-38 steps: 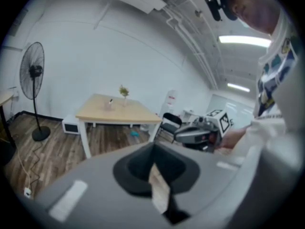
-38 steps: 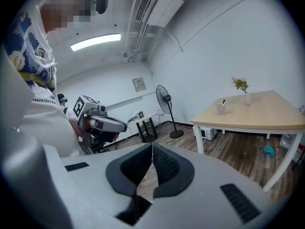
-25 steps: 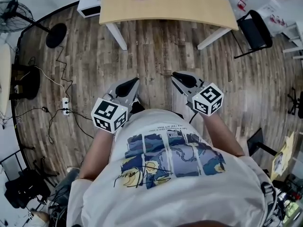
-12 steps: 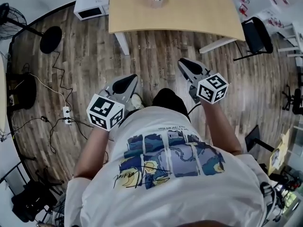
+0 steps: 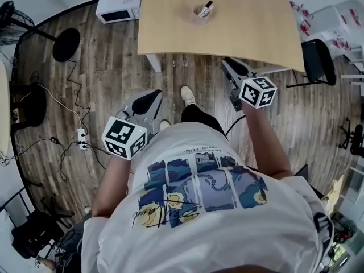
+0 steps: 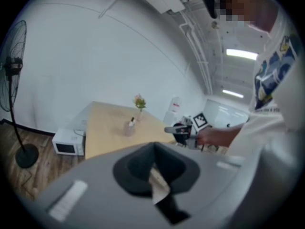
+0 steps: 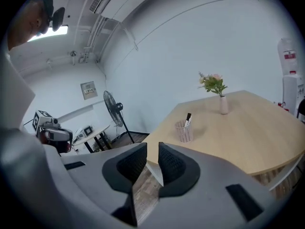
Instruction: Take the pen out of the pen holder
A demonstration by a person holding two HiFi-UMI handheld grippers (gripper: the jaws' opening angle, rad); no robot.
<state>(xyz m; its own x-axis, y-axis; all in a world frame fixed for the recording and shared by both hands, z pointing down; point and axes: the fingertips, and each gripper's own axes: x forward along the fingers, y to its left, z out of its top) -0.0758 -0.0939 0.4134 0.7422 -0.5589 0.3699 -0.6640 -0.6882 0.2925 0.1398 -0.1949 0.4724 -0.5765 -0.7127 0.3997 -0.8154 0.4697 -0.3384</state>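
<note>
Wood planks of the floor (image 5: 187, 75) fill most of the head view, and you hold both grippers low in front of your body. The pen holder (image 5: 200, 11) stands on the pale tabletop (image 5: 170, 36) at the far side, with the pen (image 5: 208, 5) leaning inside it, dark end up. Your left gripper (image 5: 153, 94) hangs over the floor, well apart from the tabletop. Your right gripper (image 5: 227, 62) reaches further, its tip at the tabletop's near edge in this view.

In the left gripper view, your jaws are together, the dark pads meeting at the tips with nothing clamped. The pen holder sits far ahead on the tabletop, a vase of flowers (image 6: 139, 104) beyond it.

In the right gripper view, your jaws stand a narrow gap apart and have just been opening. Nothing is between them; only floor and the tabletop's edge show through the gap. The pen holder stands ahead and slightly right, well apart from the pads, with the pen in it.
</note>
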